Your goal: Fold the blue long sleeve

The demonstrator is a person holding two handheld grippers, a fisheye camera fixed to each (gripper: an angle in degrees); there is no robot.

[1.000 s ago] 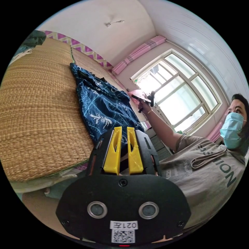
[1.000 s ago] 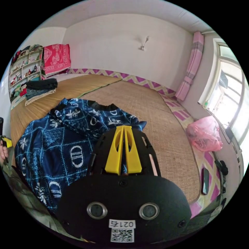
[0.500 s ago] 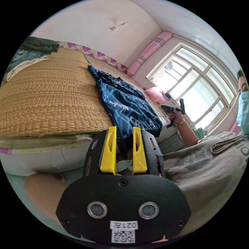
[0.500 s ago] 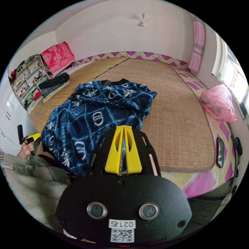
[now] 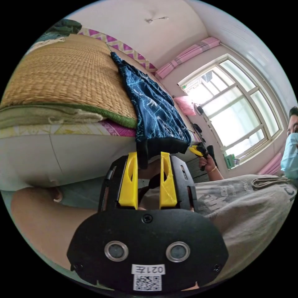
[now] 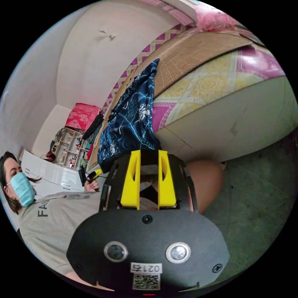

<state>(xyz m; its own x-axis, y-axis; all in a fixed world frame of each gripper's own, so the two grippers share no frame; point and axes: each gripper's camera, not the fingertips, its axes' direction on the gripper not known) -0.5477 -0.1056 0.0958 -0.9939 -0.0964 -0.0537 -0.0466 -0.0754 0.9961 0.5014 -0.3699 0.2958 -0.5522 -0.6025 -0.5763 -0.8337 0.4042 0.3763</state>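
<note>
The blue patterned long sleeve [image 5: 152,105] lies on the woven mat, and its black hem [image 5: 164,145] hangs over the bed's near edge. My left gripper [image 5: 148,155] is open just below that hem, with a corner of the black cloth dipping between its yellow jaws. In the right gripper view the garment [image 6: 130,124] drapes over the bed edge, and my right gripper [image 6: 149,153] is open right under its lower edge. A hand holds the right gripper [image 5: 198,150] beside the hem's far corner. The left gripper [image 6: 90,177] sits in a hand at the other corner.
A woven straw mat [image 5: 62,71] covers the bed, whose pale side panel [image 5: 62,155] drops to the floor [image 6: 257,201]. A person in a grey shirt [image 5: 248,205] stands close. A pink bag [image 5: 185,105] lies near the window, folded clothes [image 5: 62,28] at the far end, shelves [image 6: 68,146] behind.
Both cameras have dropped from above the mat to below the bed's edge. The right jaws, shut before, now stand open. The garment's hem now hangs over the edge.
</note>
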